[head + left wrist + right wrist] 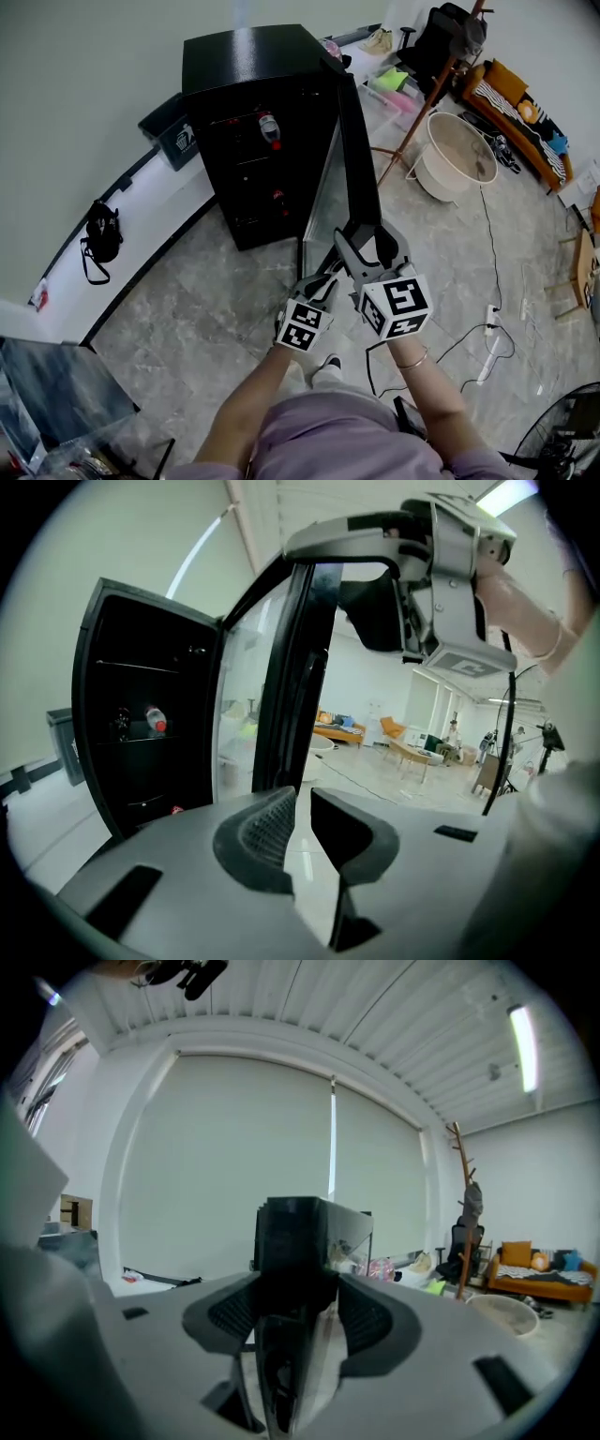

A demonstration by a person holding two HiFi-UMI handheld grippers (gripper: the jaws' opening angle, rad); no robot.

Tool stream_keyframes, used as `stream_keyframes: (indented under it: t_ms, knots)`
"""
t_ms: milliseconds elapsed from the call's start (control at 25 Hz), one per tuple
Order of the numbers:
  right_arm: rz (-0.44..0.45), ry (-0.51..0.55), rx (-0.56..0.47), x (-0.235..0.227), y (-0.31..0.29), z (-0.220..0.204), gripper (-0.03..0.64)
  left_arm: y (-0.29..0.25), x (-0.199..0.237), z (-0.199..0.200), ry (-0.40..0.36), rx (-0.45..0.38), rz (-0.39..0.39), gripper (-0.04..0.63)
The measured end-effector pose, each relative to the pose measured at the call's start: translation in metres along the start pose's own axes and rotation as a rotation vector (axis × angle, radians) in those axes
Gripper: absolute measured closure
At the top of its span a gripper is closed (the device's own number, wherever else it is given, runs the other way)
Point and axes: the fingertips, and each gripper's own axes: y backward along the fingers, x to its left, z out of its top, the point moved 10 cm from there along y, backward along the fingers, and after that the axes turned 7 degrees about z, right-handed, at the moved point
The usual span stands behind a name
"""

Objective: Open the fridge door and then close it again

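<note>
A black fridge (pixel 253 112) stands against the wall, and its glass door (pixel 356 141) is swung open toward me. Inside, a red-capped bottle (pixel 270 129) lies on a shelf. My right gripper (pixel 370 239) holds the door's free edge, and in the right gripper view that dark edge (pixel 295 1241) fills the gap between the pads of the gripper (pixel 298 1312). Just left of it and lower is my left gripper (pixel 323 277). In its own view its jaws (pixel 298 803) stand nearly together with nothing between them, pointing at the door (pixel 281 686).
A white tub (pixel 455 155) and a wooden coat stand (pixel 436 94) are right of the door. Beyond them is an orange sofa (pixel 525 117). A power strip with a cable (pixel 487 352) lies on the floor at my right. A black bag (pixel 101 234) hangs at the left wall.
</note>
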Motion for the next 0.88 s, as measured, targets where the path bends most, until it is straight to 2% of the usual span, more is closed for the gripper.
stream_keyframes:
  t_ms: [160,360,640,880]
  knots:
    - [-0.03,-0.013,-0.016,-0.007,0.009,-0.005,0.37,0.016,0.02,-0.004,0.002,0.001,0.009,0.551]
    - [-0.092,-0.046,-0.027,-0.017,0.021,-0.009,0.382,0.022,0.044,0.015,-0.052,-0.019,0.047,0.551]
    - [-0.209,-0.094,-0.027,-0.035,0.036,-0.014,0.399,0.006,0.062,0.06,-0.066,-0.082,0.042,0.541]
    - [-0.289,-0.104,-0.041,-0.049,0.047,-0.021,0.4,-0.009,0.059,0.093,-0.089,-0.138,0.011,0.537]
